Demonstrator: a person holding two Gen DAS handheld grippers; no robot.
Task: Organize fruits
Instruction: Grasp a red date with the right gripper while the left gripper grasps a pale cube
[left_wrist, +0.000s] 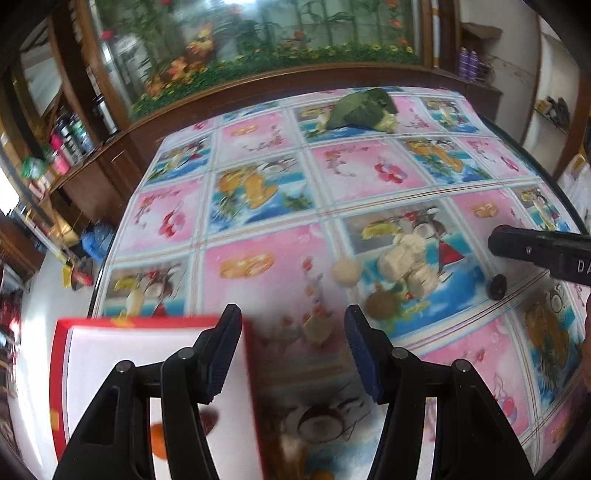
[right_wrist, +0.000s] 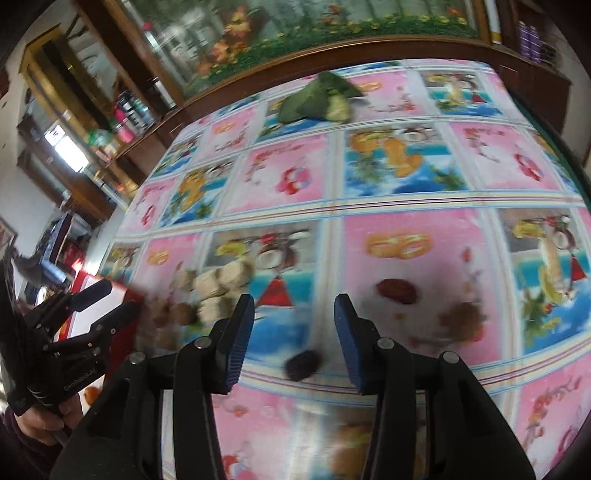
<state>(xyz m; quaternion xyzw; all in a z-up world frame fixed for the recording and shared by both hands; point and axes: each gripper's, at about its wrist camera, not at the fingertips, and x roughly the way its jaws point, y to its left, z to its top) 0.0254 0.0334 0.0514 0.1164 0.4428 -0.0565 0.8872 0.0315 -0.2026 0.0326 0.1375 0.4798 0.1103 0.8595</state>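
hovering low, the right tool (right_wrist: 293, 325) has its fingers spread wide and empty, and the small dark fruit (right_wrist: 303, 364) lies on the surface (right_wrist: 369, 192) almost straight ahead in the gap between them, close in. its long axis looks to run across the opening, though blur makes that unsure. this hand is plainly the nearer one. the left tool (left_wrist: 291, 332), also spread and holding nothing, sits partly over the red-rimmed box (left_wrist: 61, 369) well off to the left, with the pale fruit pieces (right_wrist: 218, 284) between the two.
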